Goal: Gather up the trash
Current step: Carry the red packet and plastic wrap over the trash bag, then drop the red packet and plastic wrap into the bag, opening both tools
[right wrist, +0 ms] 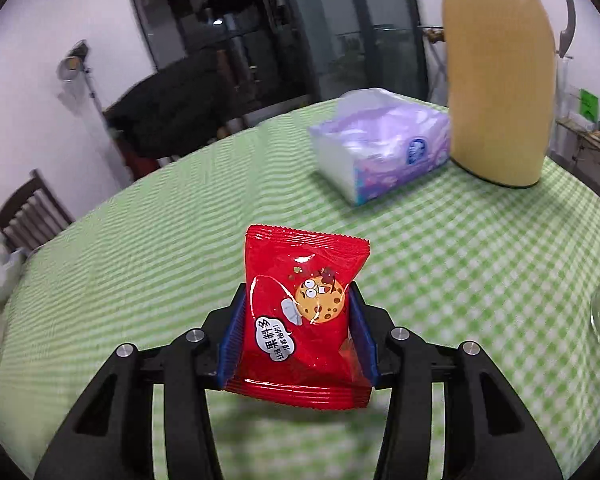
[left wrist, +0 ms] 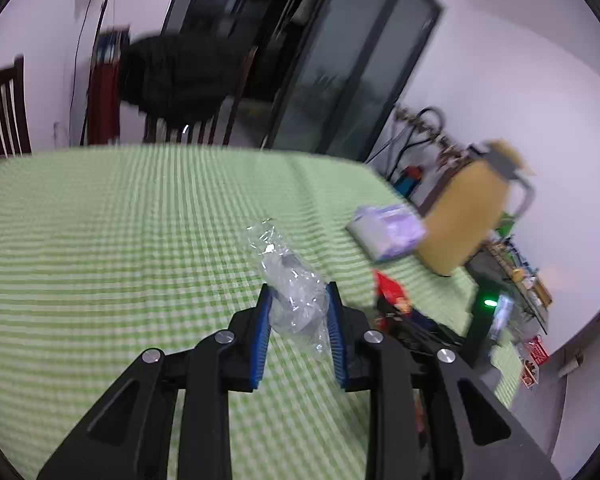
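Red cookie packet [right wrist: 306,312] clamped in right tool [right wrist: 300,332], clear wrapper [left wrist: 296,300] pinched in left tool [left wrist: 300,320]

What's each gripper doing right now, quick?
Left gripper: closed on a crumpled clear plastic wrapper.
Right gripper: closed on a red cookie packet, lifted off the green checked tablecloth.

"果料多" in a white speech bubble on the red snack packet [right wrist: 300,312]
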Demonstrator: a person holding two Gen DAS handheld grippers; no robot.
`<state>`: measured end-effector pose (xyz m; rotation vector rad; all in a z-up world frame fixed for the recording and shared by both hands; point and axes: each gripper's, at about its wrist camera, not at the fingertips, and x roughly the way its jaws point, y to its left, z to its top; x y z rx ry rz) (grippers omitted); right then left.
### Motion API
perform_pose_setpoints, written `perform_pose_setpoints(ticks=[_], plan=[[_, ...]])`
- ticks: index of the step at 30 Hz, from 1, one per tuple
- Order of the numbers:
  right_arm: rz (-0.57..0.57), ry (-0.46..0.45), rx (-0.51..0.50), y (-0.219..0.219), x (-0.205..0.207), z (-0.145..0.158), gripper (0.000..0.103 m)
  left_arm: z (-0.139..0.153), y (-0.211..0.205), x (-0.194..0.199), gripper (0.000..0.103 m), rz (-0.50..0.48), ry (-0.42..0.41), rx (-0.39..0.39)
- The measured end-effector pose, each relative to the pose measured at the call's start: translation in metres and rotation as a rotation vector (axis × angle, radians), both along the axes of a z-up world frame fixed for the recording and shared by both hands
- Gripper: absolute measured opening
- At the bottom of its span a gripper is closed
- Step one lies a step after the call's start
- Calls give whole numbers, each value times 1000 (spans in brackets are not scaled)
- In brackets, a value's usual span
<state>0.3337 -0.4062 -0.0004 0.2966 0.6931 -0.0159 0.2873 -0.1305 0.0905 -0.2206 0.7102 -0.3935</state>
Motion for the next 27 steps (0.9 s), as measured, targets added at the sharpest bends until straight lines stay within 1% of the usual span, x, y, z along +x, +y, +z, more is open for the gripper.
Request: perform_pose_setpoints(ticks=[2, 3, 5, 6, 7, 8, 9, 10, 12, 14, 16, 17, 19, 20, 21, 24, 27], plan=[[44, -41, -6, 10, -31, 13, 46, 12, 7, -42, 24, -17, -59, 24], [83, -64, 1, 13, -58, 21, 46, 14, 8, -53, 24, -25, -71, 24], [123, -88, 27, 8, -99, 32, 46, 16, 7, -83, 24, -54, -93, 12], [129, -96, 26, 3, -116, 35, 46, 15, 2, -100, 24, -68, -102, 10], [132, -100, 5, -5, -144, 38, 46, 14, -3, -116, 24, -86, -112, 0], [126, -103, -9, -9, -160, 40, 46, 11, -11, -131, 24, -115, -117, -6], [104, -107, -38, -24, -194, 42, 46, 9, -18, -144, 24, -135, -120, -12], [88, -104, -56, -34, -213, 41, 47, 5, -30, -160, 24, -176, -125, -25], [6, -81, -103, -69, -266, 36, 47, 1, -45, -179, 24, -236, -115, -45], [-81, -37, -133, -104, -308, 25, 47, -4, -68, -190, 24, -296, -84, -60], [-209, 66, -135, -150, -350, -5, 47, -6, -90, -193, 24, -330, -59, -50], [-247, 105, -135, -165, -362, -17, 47, -8, -106, -197, 24, -356, -48, -42], [-347, 212, -127, -202, -389, -52, 47, -12, -132, -204, 24, -404, -38, -36], [-388, 269, -103, -221, -401, -71, 47, -16, -149, -211, 24, -438, -25, -25], [-408, 294, -83, -233, -407, -82, 47, -21, -162, -217, 24, -467, -20, -14], [-470, 323, -21, -264, -416, -106, 47, -34, -202, -227, 24, -538, -10, 31], [-473, 332, 48, -284, -412, -125, 48, -47, -234, -228, 24, -574, 29, 39]])
